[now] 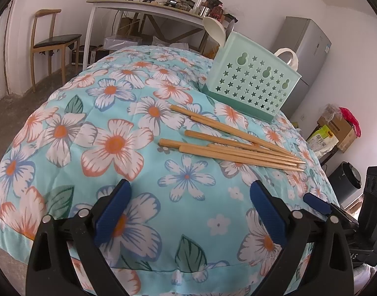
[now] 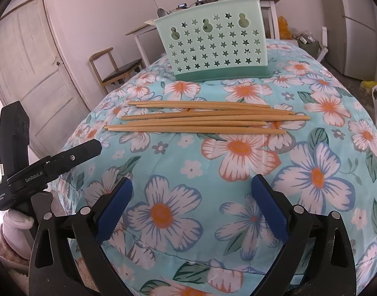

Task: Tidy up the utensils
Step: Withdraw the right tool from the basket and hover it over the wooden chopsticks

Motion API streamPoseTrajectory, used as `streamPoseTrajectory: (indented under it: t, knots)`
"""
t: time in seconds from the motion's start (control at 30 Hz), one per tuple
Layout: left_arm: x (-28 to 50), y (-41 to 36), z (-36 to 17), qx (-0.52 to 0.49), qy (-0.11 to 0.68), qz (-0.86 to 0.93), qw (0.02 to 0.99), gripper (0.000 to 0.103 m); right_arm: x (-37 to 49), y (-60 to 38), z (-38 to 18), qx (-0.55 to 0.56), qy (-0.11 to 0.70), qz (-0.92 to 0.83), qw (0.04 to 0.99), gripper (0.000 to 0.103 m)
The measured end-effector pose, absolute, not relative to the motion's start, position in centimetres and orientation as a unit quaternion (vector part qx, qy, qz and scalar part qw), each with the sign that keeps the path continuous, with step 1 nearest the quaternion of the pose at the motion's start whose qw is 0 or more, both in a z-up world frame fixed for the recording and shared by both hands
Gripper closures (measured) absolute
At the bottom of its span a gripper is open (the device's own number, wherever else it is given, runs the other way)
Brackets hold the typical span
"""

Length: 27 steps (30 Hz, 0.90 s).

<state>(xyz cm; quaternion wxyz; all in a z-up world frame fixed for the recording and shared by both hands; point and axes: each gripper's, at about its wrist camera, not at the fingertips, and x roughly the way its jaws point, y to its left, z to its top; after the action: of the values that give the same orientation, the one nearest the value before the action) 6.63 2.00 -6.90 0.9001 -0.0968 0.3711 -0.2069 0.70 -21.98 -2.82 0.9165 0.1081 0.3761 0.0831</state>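
My left tongs (image 1: 189, 192) stand wide apart with nothing between the blue pads (image 1: 113, 212), hovering over the floral quilt (image 1: 65, 133) near its front edge. My right tongs (image 2: 191, 192) are spread just as wide and empty, over the same quilt. At the left of the right wrist view I can see the black body of my left tool from the side; at the right edge of the left wrist view a blue pad and black frame of my right tool show, partly cut off.

Ahead of both tongs, apart from them, lies the loose bundle of wooden chopsticks (image 1: 235, 143) flat on the quilt. From the right wrist they run crosswise (image 2: 203, 117); from the left they slant away to the right, tips bunched together. They overlap, so I cannot count them surely.

Beyond the chopsticks stands the mint green utensil holder (image 1: 252, 86), upright, its wall pierced with star holes. A cream spoon (image 1: 215, 28) rises from its far left compartment, and a cream loop handle (image 1: 287, 55) shows at its right; what it belongs to is hidden inside.

Farther off: a wooden chair (image 1: 50, 42), a cluttered white table (image 1: 144, 8) and a grey fridge (image 1: 304, 56).
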Motion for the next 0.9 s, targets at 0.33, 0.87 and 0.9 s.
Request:
streamPoseTrajectory:
  t: [0.33, 0.87, 0.9]
  knots:
    - [6.7, 1.9, -7.0, -0.094, 0.369, -0.210, 0.900, 0.008, 0.4, -22.4, -2.8, 0.121, 0.367, 0.092, 0.918, 0.010]
    - [3.4, 0.1, -3.9, -0.008, 0.298, -0.276, 0.914, 0.008, -1.9, -22.7, -2.1, 0.117, 0.346, 0.078, 0.928, 0.010]
    - [3.3, -0.3, -3.9, -0.002, 0.298, -0.282, 0.912, 0.008, -2.1, -22.8, -2.0, 0.120, 0.343, 0.074, 0.929, 0.010]
